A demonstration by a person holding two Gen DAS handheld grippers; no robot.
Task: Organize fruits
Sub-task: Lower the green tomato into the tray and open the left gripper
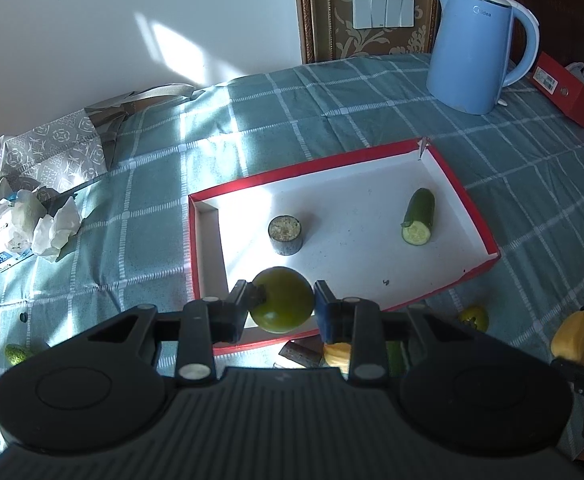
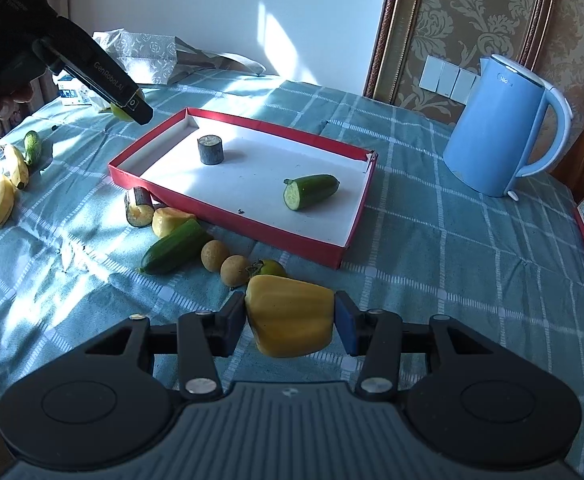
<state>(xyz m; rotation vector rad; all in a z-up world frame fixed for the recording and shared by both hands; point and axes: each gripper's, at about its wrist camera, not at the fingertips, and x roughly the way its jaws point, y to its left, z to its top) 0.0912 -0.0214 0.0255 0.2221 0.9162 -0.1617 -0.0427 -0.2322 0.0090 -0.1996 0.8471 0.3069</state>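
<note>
Left gripper (image 1: 282, 308): clamped on a round green fruit (image 1: 282, 300), one pad on each side, the stem end against the left pad.
Right gripper (image 2: 290, 320): pressed on both flanks of a yellow bell pepper piece (image 2: 290, 316), held clear of the cloth.
Just beyond the left fingers: the near wall of the red tray (image 1: 480, 224); the green fruit hangs over the tray's near-left corner.
Ahead of the right fingers: a small green persimmon-like fruit (image 2: 271, 268), two round brownish fruits (image 2: 215, 255), a whole cucumber (image 2: 174, 246), a yellow piece (image 2: 168, 220) and a dark-skinned cut piece (image 2: 140, 205), all on the checked tablecloth (image 2: 432, 240) outside the tray.
Inside the tray: a dark cut cylinder (image 1: 285, 235) standing on end ahead of the left gripper, and a halved cucumber (image 1: 418, 222) further right, its long axis running away from the gripper.
Deciding relation: the tray's white floor lies straight ahead and below the left gripper, so that hand is the nearer; for the right gripper the tray lies forward and left, past the loose fruit.
Far right: a blue kettle (image 1: 476, 44), well apart.
Far left of the right gripper: bananas (image 2: 10, 184) and a small cucumber (image 2: 33, 147).
</note>
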